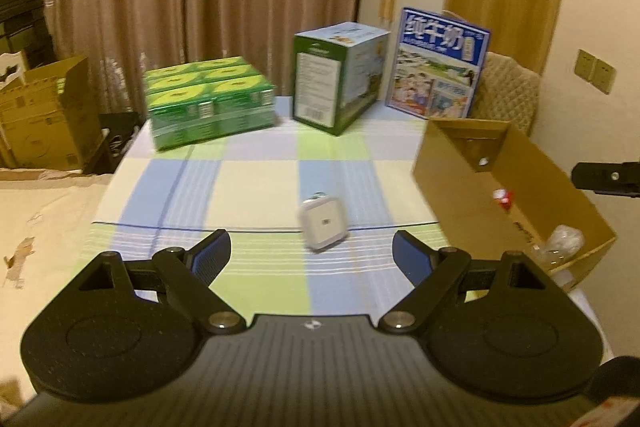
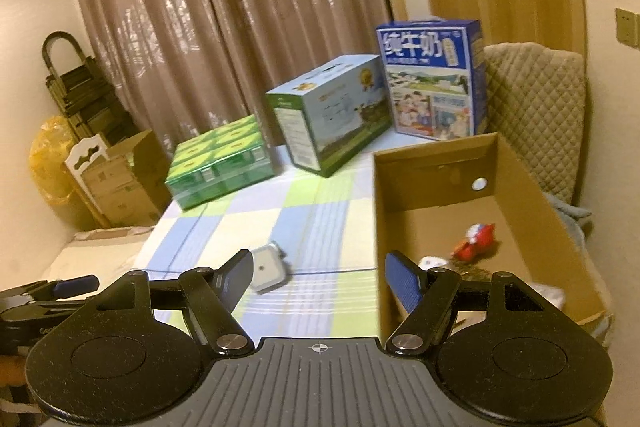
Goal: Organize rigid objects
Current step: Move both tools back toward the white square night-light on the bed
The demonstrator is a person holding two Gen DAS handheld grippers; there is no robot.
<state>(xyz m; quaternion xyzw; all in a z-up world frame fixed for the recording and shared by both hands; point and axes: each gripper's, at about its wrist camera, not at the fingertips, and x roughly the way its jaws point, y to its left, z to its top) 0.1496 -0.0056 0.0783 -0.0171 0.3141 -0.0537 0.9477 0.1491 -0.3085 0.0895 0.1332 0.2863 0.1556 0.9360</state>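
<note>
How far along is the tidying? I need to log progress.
Partly done: the cardboard box already holds a red toy and other small items. Nothing is in hand; left claw and right claw are both open. The small white device still lies on the checked tablecloth.

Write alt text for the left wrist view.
The open left gripper hovers over a checked tablecloth, aimed at a small white square gadget lying just ahead. An open cardboard box sits to the right, with three printed cartons lined up at the far edge.

Charger (image 1: 322,225) on table (image 1: 256,187), left of box (image 1: 452,183).
</note>
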